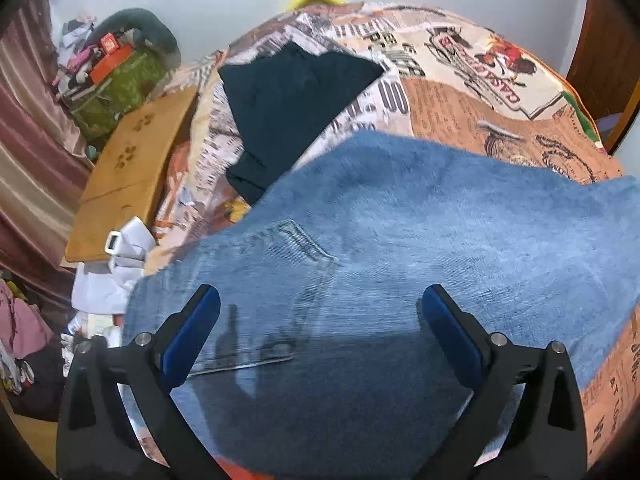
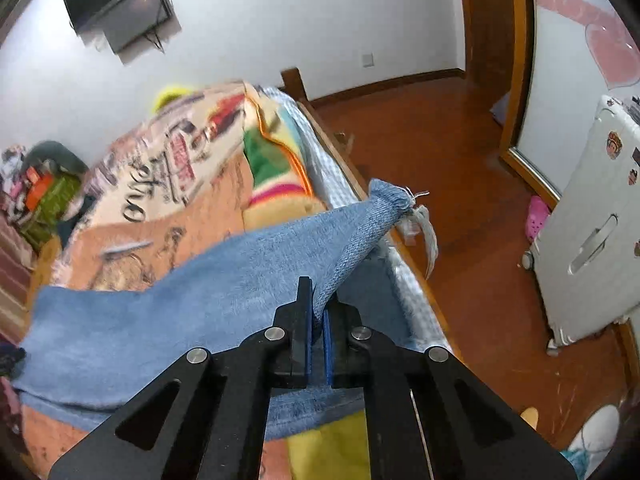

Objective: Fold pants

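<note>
Looking down the left tool [image 1: 320, 312], I see its two blue-padded fingers spread wide apart with nothing between them, hanging just above the jeans [image 1: 400, 240]. The back pocket [image 1: 280, 292] lies right under that gap, close to the left finger. The jeans lie spread across the bed, on a blanket [image 1: 480, 100] printed with newsprint lettering and orange panels. A dark folded garment [image 1: 288, 108] lies on the blanket beyond the jeans, its near end touching or just under the denim edge. Off the bed's left side I can make out a wooden board [image 1: 128, 168] and, beyond it, a green box [image 1: 120, 92] piled with clutter.

Through the right wrist view, my right tool [image 2: 318, 316] has its fingers closed nearly together on a fold of the jeans [image 2: 200, 288], pinching the cloth near the leg end. The frayed hem [image 2: 392, 196] sticks up past the fingertips, lifted clear of the blanket [image 2: 168, 184], over the bed's right edge. The rest of the denim slopes down leftward onto the bed. Beside the bed is a reddish wooden floor [image 2: 460, 220], with a white suitcase [image 2: 592, 232] standing well apart at the right and a screen [image 2: 120, 8] mounted on the wall.
</note>
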The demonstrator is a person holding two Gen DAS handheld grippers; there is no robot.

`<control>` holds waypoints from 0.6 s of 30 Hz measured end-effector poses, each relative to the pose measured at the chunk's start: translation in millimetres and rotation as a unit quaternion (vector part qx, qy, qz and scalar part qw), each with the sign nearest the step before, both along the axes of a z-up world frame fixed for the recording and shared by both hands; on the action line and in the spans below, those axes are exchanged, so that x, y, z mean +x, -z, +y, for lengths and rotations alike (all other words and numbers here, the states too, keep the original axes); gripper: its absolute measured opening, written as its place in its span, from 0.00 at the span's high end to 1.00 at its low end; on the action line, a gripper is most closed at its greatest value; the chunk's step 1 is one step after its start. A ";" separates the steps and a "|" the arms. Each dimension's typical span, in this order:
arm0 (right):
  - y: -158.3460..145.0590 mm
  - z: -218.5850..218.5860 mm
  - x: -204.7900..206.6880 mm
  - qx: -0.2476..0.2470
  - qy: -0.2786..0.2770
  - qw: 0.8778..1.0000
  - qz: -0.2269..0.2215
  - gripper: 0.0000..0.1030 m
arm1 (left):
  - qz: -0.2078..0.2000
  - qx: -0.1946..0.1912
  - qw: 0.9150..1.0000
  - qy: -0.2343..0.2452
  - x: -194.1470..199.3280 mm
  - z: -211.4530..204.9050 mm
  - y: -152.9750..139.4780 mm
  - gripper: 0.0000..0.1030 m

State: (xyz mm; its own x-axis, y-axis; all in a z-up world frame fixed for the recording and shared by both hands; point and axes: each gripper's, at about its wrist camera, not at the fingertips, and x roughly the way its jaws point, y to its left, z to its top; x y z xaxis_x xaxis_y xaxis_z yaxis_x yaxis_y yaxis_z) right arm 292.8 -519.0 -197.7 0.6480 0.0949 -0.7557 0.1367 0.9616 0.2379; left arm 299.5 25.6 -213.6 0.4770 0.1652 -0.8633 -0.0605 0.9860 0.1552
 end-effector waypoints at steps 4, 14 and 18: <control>6.3 -8.5 -1.3 -0.035 -0.004 0.999 0.027 0.97 | -0.019 -0.010 1.000 -0.008 -10.3 11.4 -16.2 0.01; 42.3 -10.3 -11.2 -0.067 0.036 0.990 0.115 0.65 | -0.031 -0.011 0.998 -0.045 -32.6 49.3 -20.4 0.01; 19.6 -8.7 -18.3 -0.035 0.033 0.994 0.099 0.62 | -0.043 -0.017 0.997 -0.061 -38.6 67.1 -25.4 0.01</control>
